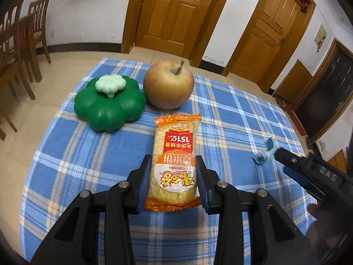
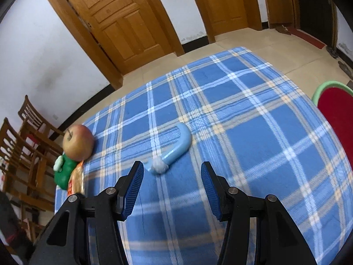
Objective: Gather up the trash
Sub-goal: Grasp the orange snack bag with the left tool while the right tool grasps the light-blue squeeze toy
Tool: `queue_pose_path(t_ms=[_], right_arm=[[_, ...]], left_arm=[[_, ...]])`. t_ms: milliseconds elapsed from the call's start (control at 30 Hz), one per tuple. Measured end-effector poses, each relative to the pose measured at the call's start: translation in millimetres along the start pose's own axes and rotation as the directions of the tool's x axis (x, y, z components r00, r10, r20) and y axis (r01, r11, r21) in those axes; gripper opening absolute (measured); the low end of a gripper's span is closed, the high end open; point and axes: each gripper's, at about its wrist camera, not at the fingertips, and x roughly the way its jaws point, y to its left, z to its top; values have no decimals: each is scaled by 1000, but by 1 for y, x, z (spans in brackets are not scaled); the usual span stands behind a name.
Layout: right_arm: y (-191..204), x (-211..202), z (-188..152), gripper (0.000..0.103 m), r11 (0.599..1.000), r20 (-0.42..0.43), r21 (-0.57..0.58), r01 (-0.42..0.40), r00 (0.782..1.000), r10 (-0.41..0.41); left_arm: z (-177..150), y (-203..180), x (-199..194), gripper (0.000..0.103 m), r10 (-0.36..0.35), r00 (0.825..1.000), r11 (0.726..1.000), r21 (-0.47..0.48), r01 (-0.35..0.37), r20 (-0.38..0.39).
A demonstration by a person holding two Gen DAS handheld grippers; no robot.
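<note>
Left gripper [image 1: 173,177] clenched on orange snack packet [image 1: 175,154]; packet lying on blue plaid tablecloth [image 1: 231,119], apple [image 1: 168,84] and green pumpkin-shaped container [image 1: 109,103] just beyond.

Right gripper [image 2: 172,188] released, nothing held; light-blue curved scrap [image 2: 174,149] lying just ahead of its fingertips.

Risks judged: slick film could be squeezed out on lift; scrap, thin and flat, could be pushed along cloth or cloth pinched with it; apple could be nudged.
</note>
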Motion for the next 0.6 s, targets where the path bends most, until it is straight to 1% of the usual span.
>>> queue_pose_path(t_ms=[233, 300, 467, 500, 600], right_arm=[[14, 23, 5, 55, 1000, 1, -6, 24, 1000, -24], [15, 28, 6, 50, 999, 1, 1, 37, 999, -37], [14, 33, 6, 45, 999, 23, 8, 43, 999, -44], [15, 32, 5, 42, 999, 27, 4, 49, 998, -49], [17, 32, 1, 37, 997, 47, -31, 71, 996, -69]], left_arm=[[-1, 3, 1, 38, -5, 1000, 1000, -14, 5, -1], [-1, 3, -1, 38, -14, 1000, 1000, -16, 14, 7], [0, 4, -3, 38, -15, 1000, 1000, -15, 15, 15], [1, 4, -3, 38, -15, 1000, 1000, -16, 15, 14], [1, 4, -2, 38, -17, 1000, 1000, -17, 17, 14]])
